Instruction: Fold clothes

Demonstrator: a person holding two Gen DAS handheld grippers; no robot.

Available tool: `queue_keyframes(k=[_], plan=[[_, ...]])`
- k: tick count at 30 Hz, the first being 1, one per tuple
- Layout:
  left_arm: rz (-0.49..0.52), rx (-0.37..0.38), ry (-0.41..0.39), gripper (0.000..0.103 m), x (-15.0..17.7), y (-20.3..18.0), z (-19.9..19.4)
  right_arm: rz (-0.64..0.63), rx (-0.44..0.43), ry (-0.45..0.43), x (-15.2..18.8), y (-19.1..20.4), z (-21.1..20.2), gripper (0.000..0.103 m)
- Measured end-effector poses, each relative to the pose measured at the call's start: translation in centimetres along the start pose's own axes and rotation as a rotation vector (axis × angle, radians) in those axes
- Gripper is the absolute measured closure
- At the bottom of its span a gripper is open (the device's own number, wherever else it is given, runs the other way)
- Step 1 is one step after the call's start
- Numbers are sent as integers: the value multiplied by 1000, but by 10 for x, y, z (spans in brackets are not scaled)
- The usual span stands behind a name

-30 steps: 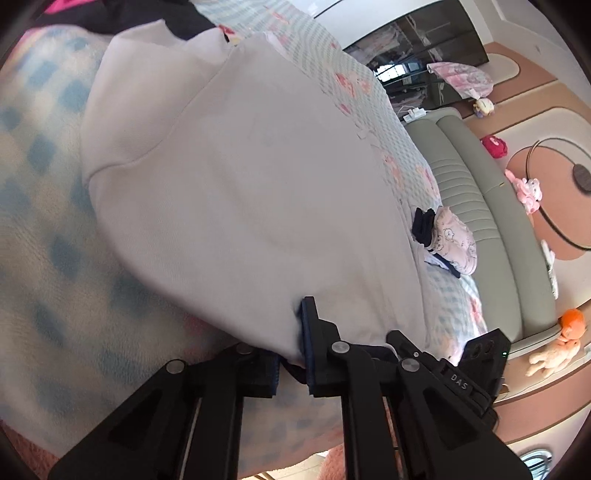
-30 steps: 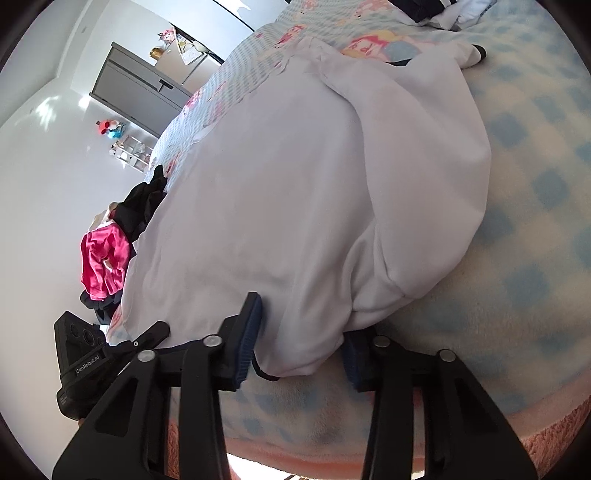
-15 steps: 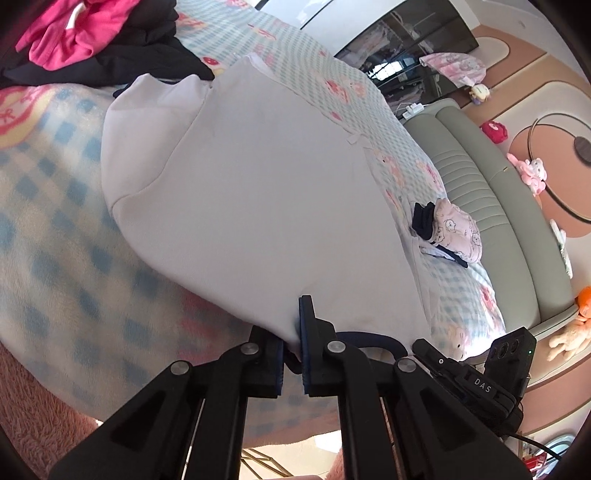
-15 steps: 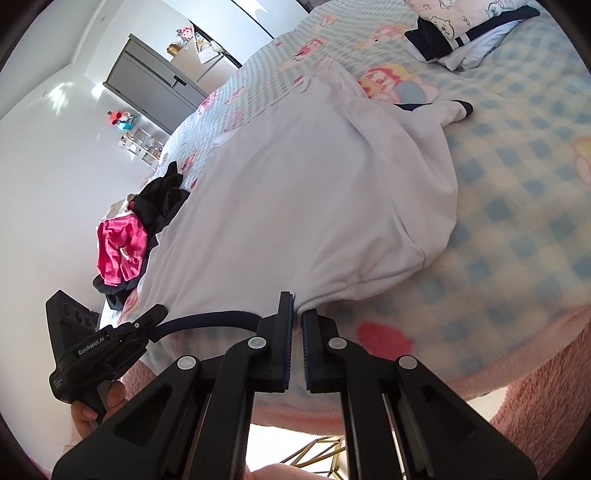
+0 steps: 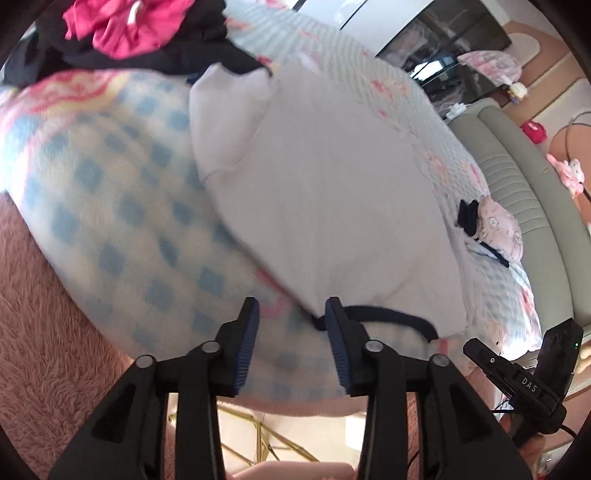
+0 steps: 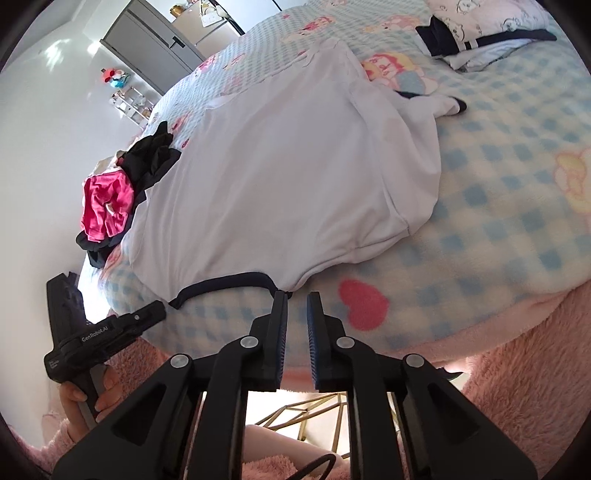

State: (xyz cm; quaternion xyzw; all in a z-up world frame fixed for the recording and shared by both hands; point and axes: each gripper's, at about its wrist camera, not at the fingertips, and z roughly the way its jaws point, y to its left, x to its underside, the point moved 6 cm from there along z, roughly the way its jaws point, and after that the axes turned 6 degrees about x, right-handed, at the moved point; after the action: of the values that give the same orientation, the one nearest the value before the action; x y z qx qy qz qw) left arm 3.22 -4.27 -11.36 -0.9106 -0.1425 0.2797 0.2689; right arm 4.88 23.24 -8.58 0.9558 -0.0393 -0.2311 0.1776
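Note:
A white garment point(image 5: 325, 192) point(image 6: 280, 177) lies spread flat on the blue-check blanket point(image 5: 110, 206) point(image 6: 517, 192), its dark neck trim point(image 5: 388, 317) point(image 6: 221, 284) at the near edge. My left gripper point(image 5: 291, 314) is opening; the garment's corner rests against its right-hand finger, unpinched, and only blanket shows between the pads. My right gripper point(image 6: 297, 299) is opening by a narrow gap with nothing in it, and the trim's end lies just beyond its left-hand fingertip.
A heap of pink and black clothes point(image 5: 129, 26) point(image 6: 107, 206) lies beyond the garment's far side. A folded pink-print piece point(image 5: 495, 229) point(image 6: 480, 26) sits by the grey headboard point(image 5: 524, 206). Pink fluffy cover point(image 5: 55, 332) point(image 6: 517, 369) hangs over the bed's near edge.
Both grippers were shut on the garment's neck edge half a second ago; both have let go and drawn back and up. The garment now lies loose on the blanket.

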Motion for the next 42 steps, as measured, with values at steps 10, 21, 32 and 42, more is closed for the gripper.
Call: queue_keyframes(k=[10,21,32,42], plan=[[295,-60,85,72,-28,-47,61,-104,124,-2,-31,-2,43,85],[345,24,55,72,-15,-65,36,116,4,-57,-11,-59,-6,85],[498,179,167,72,-19,-174,103,278,-8,-125,-104,-120,4,57],[333,180,235,70,2,-151,120,238,75,-204,-110,-120,14,101]])
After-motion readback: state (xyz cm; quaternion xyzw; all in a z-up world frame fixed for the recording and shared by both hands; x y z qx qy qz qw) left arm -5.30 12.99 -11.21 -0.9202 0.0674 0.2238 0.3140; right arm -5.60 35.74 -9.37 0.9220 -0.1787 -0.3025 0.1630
